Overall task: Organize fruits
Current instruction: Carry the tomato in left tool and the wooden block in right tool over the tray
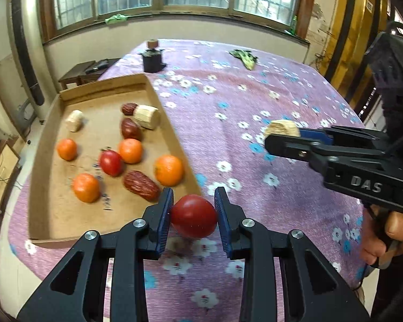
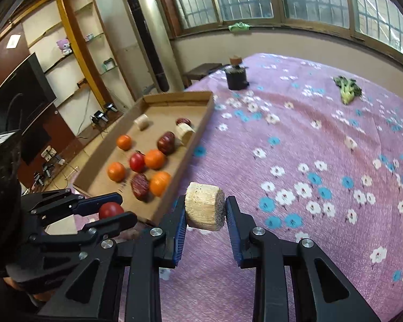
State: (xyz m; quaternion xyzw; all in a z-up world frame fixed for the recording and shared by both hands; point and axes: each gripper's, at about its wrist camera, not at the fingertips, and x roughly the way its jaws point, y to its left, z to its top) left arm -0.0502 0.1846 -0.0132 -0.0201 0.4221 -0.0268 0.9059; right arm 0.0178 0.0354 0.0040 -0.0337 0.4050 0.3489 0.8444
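Counted in shallow cardboard tray (image 1: 44, 145): four oranges, three dark red dates, two pale cane pieces, one tomato. Clamped: left gripper (image 1: 193, 209) on round red tomato (image 1: 194, 219), right gripper (image 2: 204, 214) on pale cut cane chunk (image 2: 204, 206).

four oranges (image 1: 67, 149) are lying in the one cardboard tray (image 1: 44, 187). two red tomatoes are showing: one (image 1: 111, 163) sitting in the tray, one (image 1: 194, 219) sitting between blue pads outside it. three dark red dates (image 1: 141, 185) are resting in the tray. three pale cut sugarcane pieces are showing: two (image 1: 147, 116) lying in the tray, one (image 2: 204, 206) sitting between pads above the one floral tablecloth (image 1: 255, 107). one leafy green vegetable (image 2: 347, 90) and one black pot (image 2: 236, 77) are sitting on the cloth. two grippers are showing, the left gripper (image 1: 194, 204) and the right gripper (image 2: 205, 214).
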